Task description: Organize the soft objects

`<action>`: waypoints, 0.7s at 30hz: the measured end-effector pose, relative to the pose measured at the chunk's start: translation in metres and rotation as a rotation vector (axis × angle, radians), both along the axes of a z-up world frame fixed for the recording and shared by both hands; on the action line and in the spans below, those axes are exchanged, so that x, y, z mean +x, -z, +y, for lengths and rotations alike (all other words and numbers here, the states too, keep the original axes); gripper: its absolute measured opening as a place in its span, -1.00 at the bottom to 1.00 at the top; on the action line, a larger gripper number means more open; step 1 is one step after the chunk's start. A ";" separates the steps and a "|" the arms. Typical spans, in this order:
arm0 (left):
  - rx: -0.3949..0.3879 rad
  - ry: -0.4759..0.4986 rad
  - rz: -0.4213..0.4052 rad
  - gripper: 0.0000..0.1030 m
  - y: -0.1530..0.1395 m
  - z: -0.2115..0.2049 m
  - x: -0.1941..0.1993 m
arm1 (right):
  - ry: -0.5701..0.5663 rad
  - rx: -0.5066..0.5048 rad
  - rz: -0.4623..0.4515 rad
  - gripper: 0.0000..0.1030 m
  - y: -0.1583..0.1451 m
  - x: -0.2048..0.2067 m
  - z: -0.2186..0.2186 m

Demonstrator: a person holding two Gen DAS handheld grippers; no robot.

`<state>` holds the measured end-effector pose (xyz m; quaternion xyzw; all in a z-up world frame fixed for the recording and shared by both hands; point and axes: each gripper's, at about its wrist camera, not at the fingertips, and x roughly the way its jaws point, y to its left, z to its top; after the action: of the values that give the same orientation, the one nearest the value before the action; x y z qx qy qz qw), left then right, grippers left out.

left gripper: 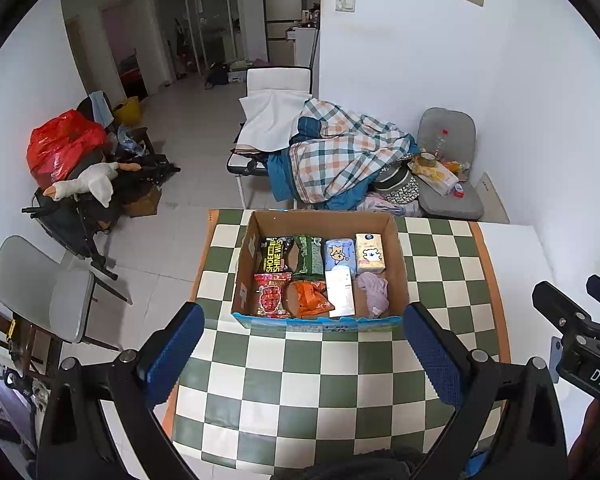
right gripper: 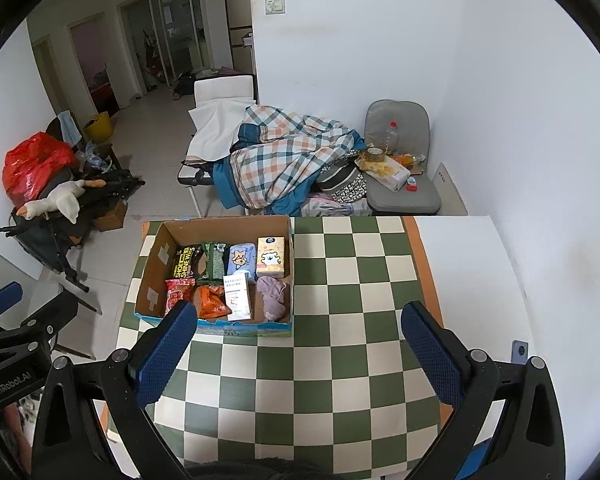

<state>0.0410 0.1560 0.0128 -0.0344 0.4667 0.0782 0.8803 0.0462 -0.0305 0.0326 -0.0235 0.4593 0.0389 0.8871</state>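
A cardboard box [left gripper: 399,268] stands on the green-and-white checkered tablecloth [left gripper: 320,380]; it also shows in the right wrist view [right gripper: 152,276]. It holds several soft packs: black shoe wipes [left gripper: 273,255], a green pack [left gripper: 309,255], a blue tissue pack [left gripper: 340,255], a cream tissue pack [left gripper: 370,253], a red snack bag [left gripper: 272,295], an orange bag [left gripper: 310,299], a white box [left gripper: 340,293] and a lilac cloth [left gripper: 374,289]. My left gripper [left gripper: 304,354] is open and empty, in front of the box. My right gripper [right gripper: 300,354] is open and empty, to the box's right.
A white table surface [right gripper: 468,264] lies right of the cloth. Behind the table are a plaid blanket on a chair [left gripper: 340,156], a grey chair with clutter [left gripper: 448,184], a stroller with a plush goose [left gripper: 88,184] and a red bag [left gripper: 60,144].
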 end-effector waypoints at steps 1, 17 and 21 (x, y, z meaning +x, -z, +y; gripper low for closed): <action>0.002 -0.001 0.001 0.97 0.000 0.000 0.000 | 0.002 -0.002 -0.001 1.00 0.000 0.000 0.000; 0.002 -0.010 -0.005 0.97 0.005 -0.005 -0.002 | 0.012 -0.019 -0.019 1.00 -0.002 0.001 0.004; 0.001 -0.011 -0.006 0.97 0.005 -0.006 -0.002 | 0.015 -0.019 -0.021 1.00 -0.004 0.001 0.004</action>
<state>0.0390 0.1502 0.0078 -0.0368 0.4640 0.0833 0.8811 0.0471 -0.0264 0.0362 -0.0289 0.4505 0.0274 0.8919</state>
